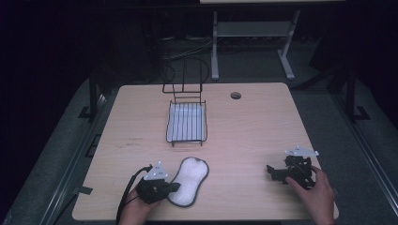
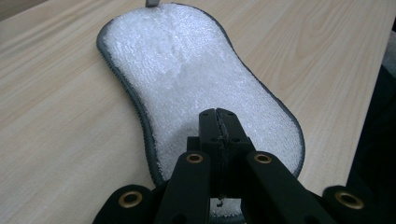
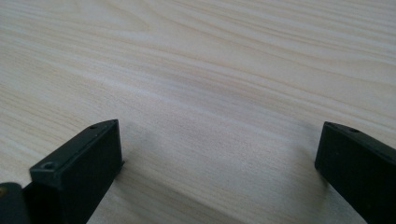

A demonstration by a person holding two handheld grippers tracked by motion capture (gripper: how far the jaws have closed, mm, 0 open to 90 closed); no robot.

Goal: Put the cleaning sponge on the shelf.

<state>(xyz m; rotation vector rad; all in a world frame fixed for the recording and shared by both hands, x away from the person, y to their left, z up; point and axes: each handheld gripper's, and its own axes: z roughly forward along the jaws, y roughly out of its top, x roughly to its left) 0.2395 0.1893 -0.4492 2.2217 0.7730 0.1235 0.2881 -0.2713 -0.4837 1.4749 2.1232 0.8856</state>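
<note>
White fleecy pad (image 1: 188, 181), grey-edged, is seen in the high view near the counter's (image 1: 244, 140) front edge, below a wire rack (image 1: 187, 123). Left gripper (image 2: 219, 122) jaws are pressed together over the pad. Right gripper (image 3: 219, 140) jaws are spread above bare wood.

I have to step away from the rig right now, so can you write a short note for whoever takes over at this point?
Left gripper: jaws shut, over the near end of the white fluffy peanut-shaped pad with the grey edge; whether it pinches the pad cannot be told.
Right gripper: jaws wide open, nothing between them, low over bare light wooden table at the right.
The pad lies flat on the table near the front edge. The black wire rack stands farther back, centre, with nothing in it.
Done: nothing moved yet, as far as things lie. Left: probably lifting the pad, perhaps to the rack.
</note>
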